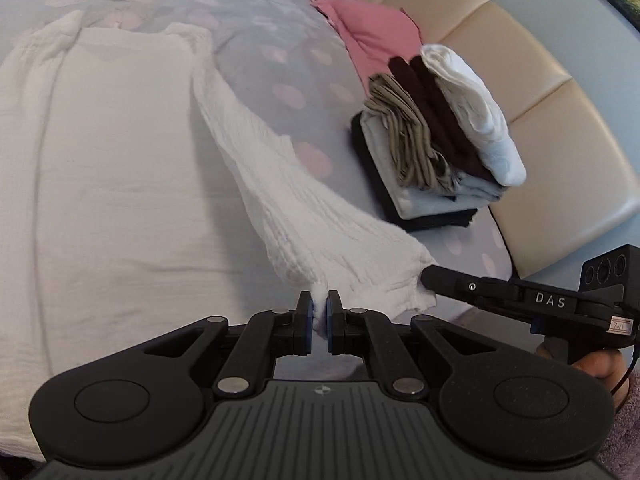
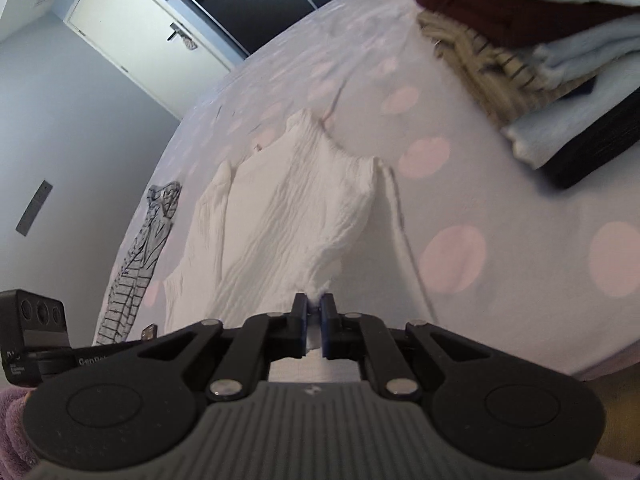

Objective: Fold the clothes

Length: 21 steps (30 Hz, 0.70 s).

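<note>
- Lying spread over a grey bedspread with pale pink dots, the white crinkled garment fills the left of the left wrist view — its body flat on the bed, one side panel drawn up off the surface toward the camera.
- The left gripper is clenched on the bunched hem of that lifted panel; white cloth shows squeezed between its blue pads.
- Just to its right in the same view, the right gripper reaches in from the side with its tip buried in the hem's corner. A hand wraps its grip at the picture's edge.
- From the right wrist view, the right gripper is likewise closed on the garment, a fold of white fabric pinched between the pads, and the cloth rises in ridges from the bed up to the jaws.
- A thin white strap or tie trails from the garment's far corner down across the bedspread on the right.
- A pile of folded clothes — white, dark maroon, tan striped, pale blue, black at the bottom — sits well apart from the garment, by a beige padded headboard.
- A pink piece of clothing lies beyond the pile.
- A grey striped garment lies rumpled at the far left of the bed in the right wrist view, with a white door beyond it.
</note>
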Available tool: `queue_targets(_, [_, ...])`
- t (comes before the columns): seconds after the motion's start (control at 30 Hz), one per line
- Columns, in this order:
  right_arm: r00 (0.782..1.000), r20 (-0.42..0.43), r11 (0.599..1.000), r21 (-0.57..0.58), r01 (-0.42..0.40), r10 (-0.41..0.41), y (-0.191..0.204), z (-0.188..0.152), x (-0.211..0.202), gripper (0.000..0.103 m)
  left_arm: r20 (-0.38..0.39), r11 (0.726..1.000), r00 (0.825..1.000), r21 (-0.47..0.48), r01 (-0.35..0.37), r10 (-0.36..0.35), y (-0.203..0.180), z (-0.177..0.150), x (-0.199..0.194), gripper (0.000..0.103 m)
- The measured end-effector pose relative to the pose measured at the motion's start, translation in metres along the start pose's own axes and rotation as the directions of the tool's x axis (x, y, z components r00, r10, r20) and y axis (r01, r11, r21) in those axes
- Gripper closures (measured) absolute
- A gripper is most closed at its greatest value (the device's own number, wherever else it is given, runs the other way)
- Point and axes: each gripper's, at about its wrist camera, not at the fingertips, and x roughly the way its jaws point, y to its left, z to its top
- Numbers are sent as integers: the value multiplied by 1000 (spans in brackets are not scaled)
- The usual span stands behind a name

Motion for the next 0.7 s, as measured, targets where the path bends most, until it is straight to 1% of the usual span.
queue_targets(0.07, [1000,-16,999,24,28,-27,-13,-5,-1,95,-43,1000,999,-14,-19,18,3,-6,17,99])
queue_targets(0.17, [995,-87,995,77,64,-57,-37,-20,17,95,-116,998,991,-6,-67,66,10,-21,44,99])
queue_targets(0.2, [992,-106,994,83,78,-69,-43,-25,23,95,-143,997,987,-3,-74,73,12,-26,52,99])
queue_targets(0.27, [985,-141,991,75,110,-99,-51,-34,33,96,-172,996,982,-6,-86,84,16,-35,63,99])
queue_targets(0.37, [974,-167,986,41,161,-152,-55,-41,40,96,-183,997,980,-3,-83,81,18,-41,75,99])
queue_targets(0.5, [969,-189,984,51,169,-157,-63,-44,45,96,-202,992,972,42,-117,123,17,-42,81,98])
queue_targets(0.57, [961,-215,981,38,188,-176,-66,-46,56,96,-218,992,968,38,-122,128,21,-42,85,97])
queue_targets(0.67, [948,-229,973,11,229,-221,-70,-49,68,95,-231,992,965,31,-121,125,27,-43,87,95])
queue_targets(0.7, [948,-234,974,19,227,-216,-72,-50,70,95,-233,992,965,30,-119,123,29,-44,87,94])
